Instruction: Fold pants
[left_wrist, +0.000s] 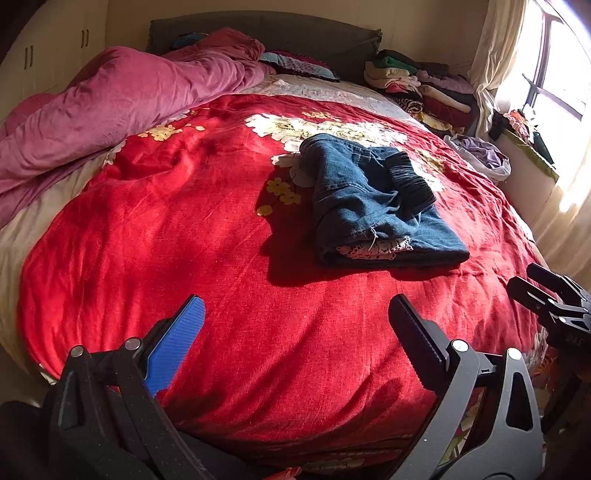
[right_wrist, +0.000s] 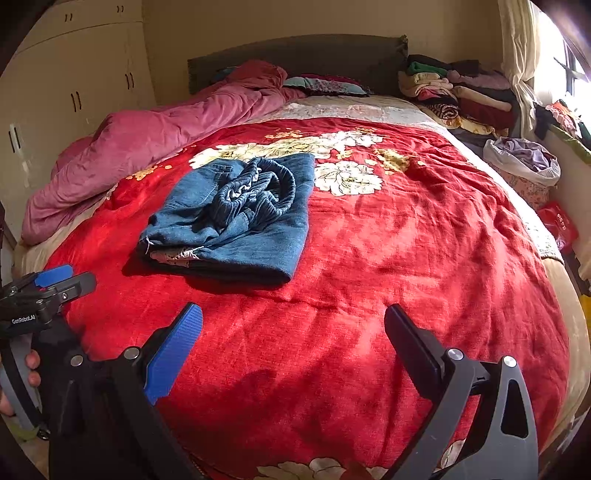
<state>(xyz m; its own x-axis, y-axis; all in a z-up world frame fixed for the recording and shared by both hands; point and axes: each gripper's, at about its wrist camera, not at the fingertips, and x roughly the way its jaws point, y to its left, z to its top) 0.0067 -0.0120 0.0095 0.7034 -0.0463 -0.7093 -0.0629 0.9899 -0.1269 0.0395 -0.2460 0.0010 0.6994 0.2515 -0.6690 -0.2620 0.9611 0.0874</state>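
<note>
Folded pants (left_wrist: 373, 199) on blanket (left_wrist: 221, 258) mid-bed; quilt (left_wrist: 110, 107) left, clothes pile (left_wrist: 417, 85) behind right.

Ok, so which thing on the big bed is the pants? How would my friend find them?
Find the red flowered blanket covering the bed. Around its middle, beside the big white flowers, lies a folded bundle of blue denim: the pants. Its scrunched elastic waistband sits on top and a lace-trimmed hem peeks out in front. It is the only blue clothing on the red; the other clothes are piled by the headboard.
</note>
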